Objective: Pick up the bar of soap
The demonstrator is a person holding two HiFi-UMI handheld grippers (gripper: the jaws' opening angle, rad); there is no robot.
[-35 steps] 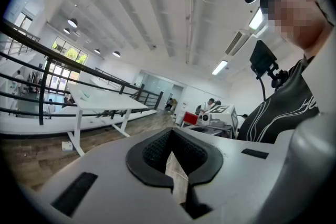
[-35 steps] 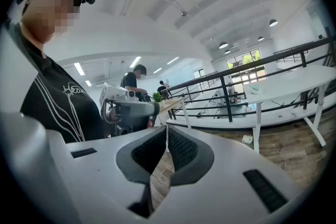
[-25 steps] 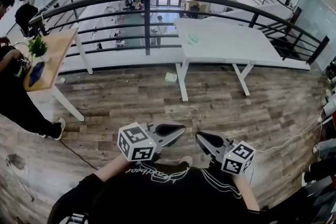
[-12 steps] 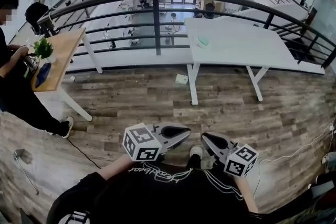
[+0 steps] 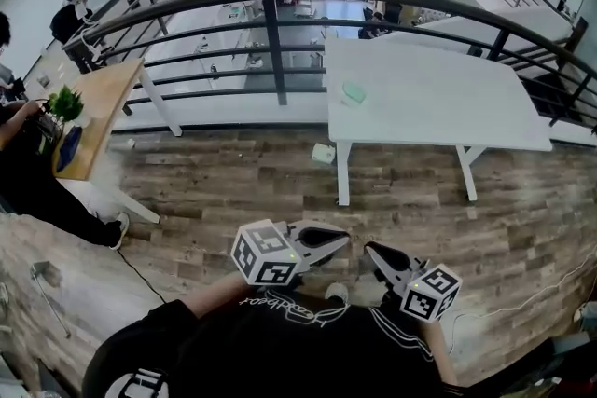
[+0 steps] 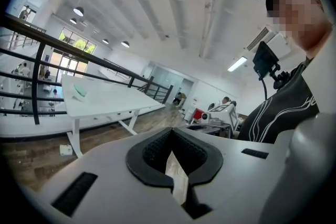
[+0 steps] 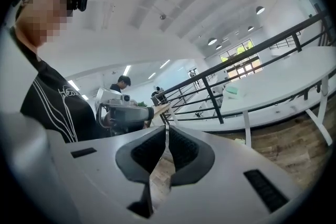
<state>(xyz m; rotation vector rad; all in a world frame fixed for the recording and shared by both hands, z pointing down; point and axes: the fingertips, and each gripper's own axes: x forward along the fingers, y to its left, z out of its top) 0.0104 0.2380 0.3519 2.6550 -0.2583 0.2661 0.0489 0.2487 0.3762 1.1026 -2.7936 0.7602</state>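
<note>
Moved: since a second ago the white worktop (image 5: 438,98) and the soap on it have drawn nearer in the head view. You have stepped toward them with both claws carried low by your chest.
Left claw (image 5: 336,240): pressed together, nothing between the pads.
Right claw (image 5: 375,253): likewise pressed together and empty.
Soap (image 5: 354,91): pale green bar lying flat toward the worktop's left end, well apart from both claws.
Handling: probably light, stiff and slick. Spread one claw first, then take it across its narrower sides with the pads low to the worktop.
Around: black railing (image 5: 270,33) behind; small white box (image 5: 324,153) on the floor by the worktop's leg; wooden table (image 5: 98,98) with a plant (image 5: 65,102) and a person (image 5: 28,172) far left.
In the way: nothing beside the soap; only the box to step round.
</note>
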